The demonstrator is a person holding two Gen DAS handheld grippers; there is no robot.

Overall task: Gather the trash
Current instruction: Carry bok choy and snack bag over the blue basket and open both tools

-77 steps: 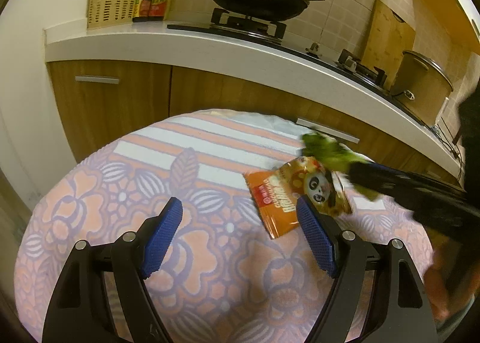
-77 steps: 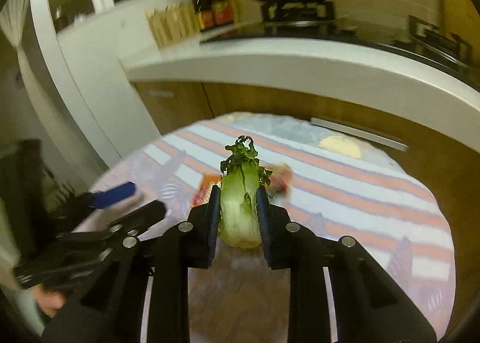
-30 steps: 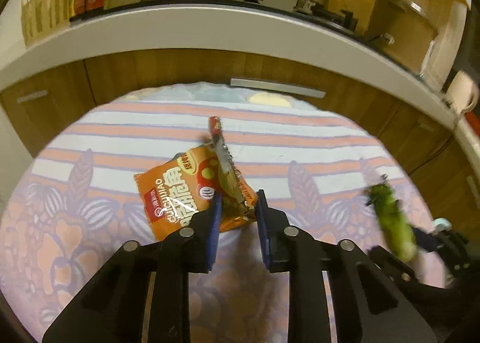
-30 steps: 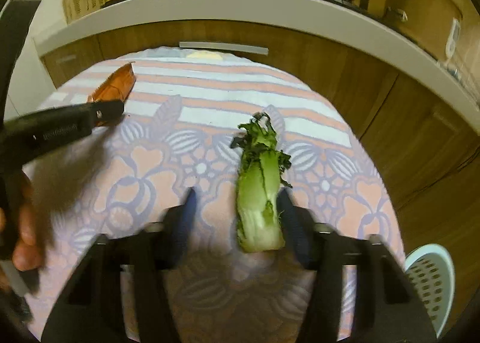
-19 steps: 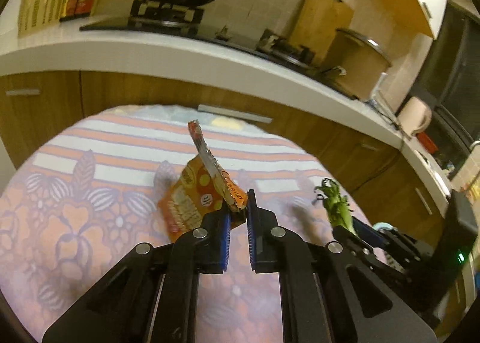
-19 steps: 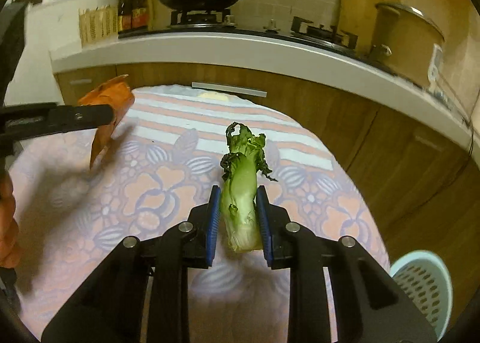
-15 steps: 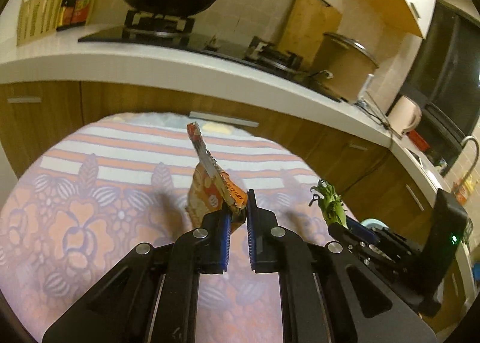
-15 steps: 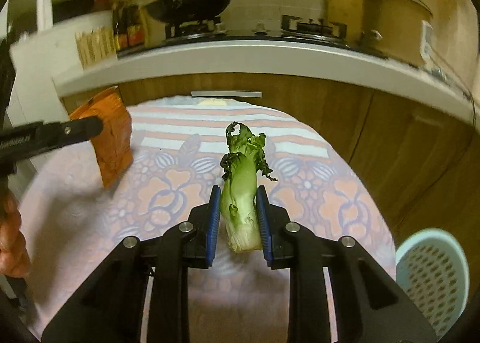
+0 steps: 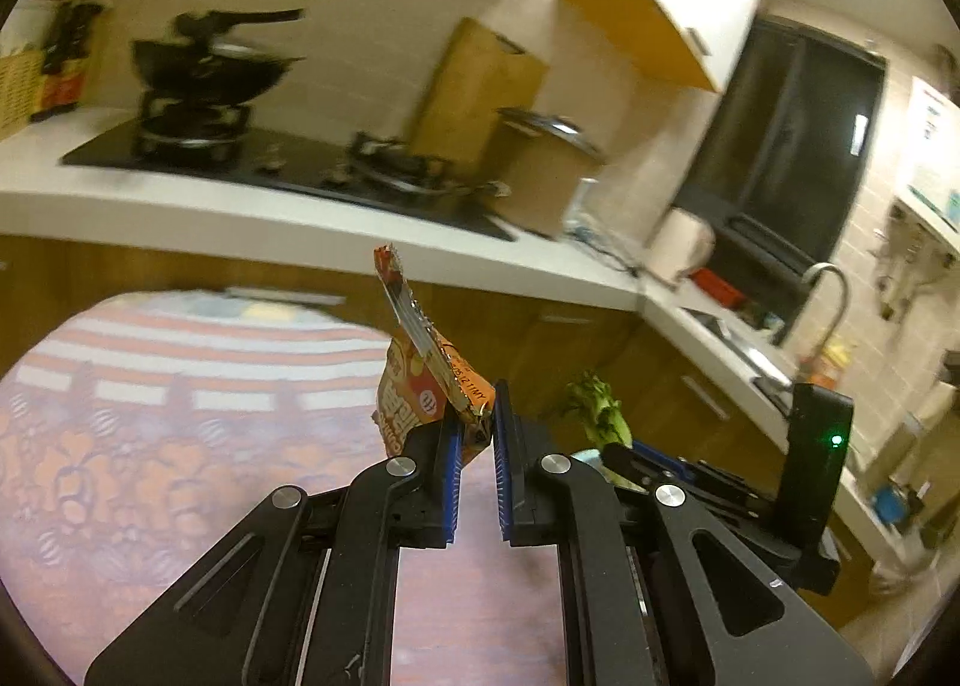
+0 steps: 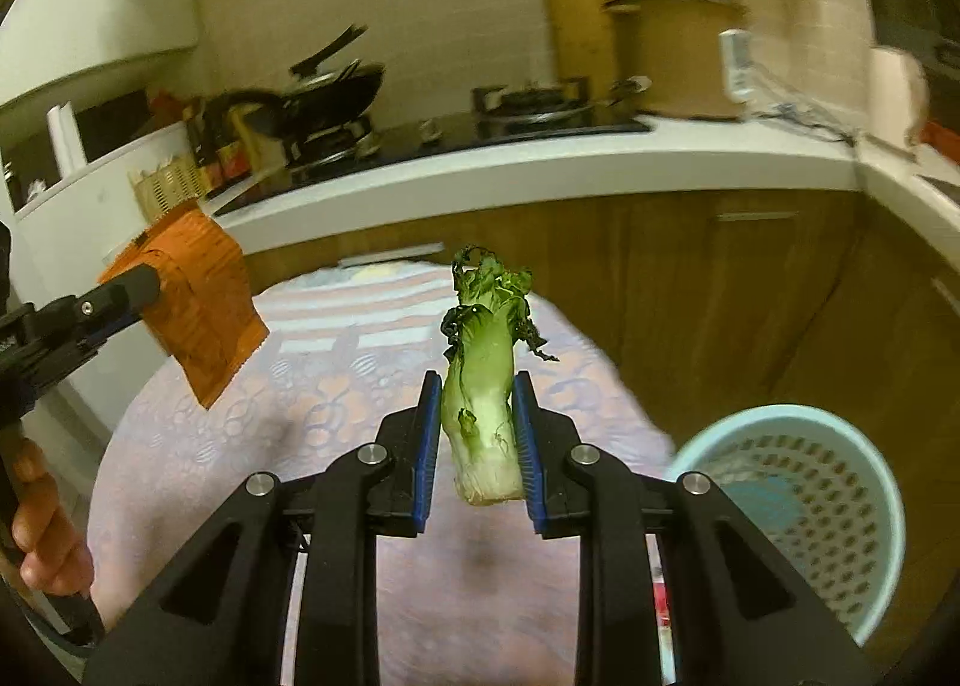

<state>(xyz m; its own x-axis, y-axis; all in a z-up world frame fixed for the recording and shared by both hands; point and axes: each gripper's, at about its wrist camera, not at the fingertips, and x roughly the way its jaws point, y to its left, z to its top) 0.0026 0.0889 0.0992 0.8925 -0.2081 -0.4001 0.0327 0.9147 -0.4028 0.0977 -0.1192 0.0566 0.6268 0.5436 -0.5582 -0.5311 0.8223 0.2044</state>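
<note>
My left gripper (image 9: 477, 428) is shut on the torn corner of an orange snack wrapper (image 9: 420, 374), which hangs in the air above the table. The right wrist view shows that wrapper (image 10: 201, 290) at the left, with the left gripper (image 10: 141, 281) and a hand (image 10: 42, 530) below it. My right gripper (image 10: 474, 380) is shut on a wilted green bok choy stalk (image 10: 483, 386), held upright above the table. The stalk (image 9: 597, 407) also peeks out to the right of the left gripper. A pale blue perforated basket (image 10: 798, 512) stands on the floor at the lower right.
A round table with a floral and striped cloth (image 10: 288, 404) lies below both grippers. Behind it runs a white kitchen counter (image 10: 540, 170) over wooden cabinets, with a wok (image 9: 204, 68) on the hob, a big pot (image 10: 672, 50) and a sink tap (image 9: 831, 290) at the right.
Both grippers closed on their items, lifted them off the table and swung to the right. The basket has come further into the right wrist view.
</note>
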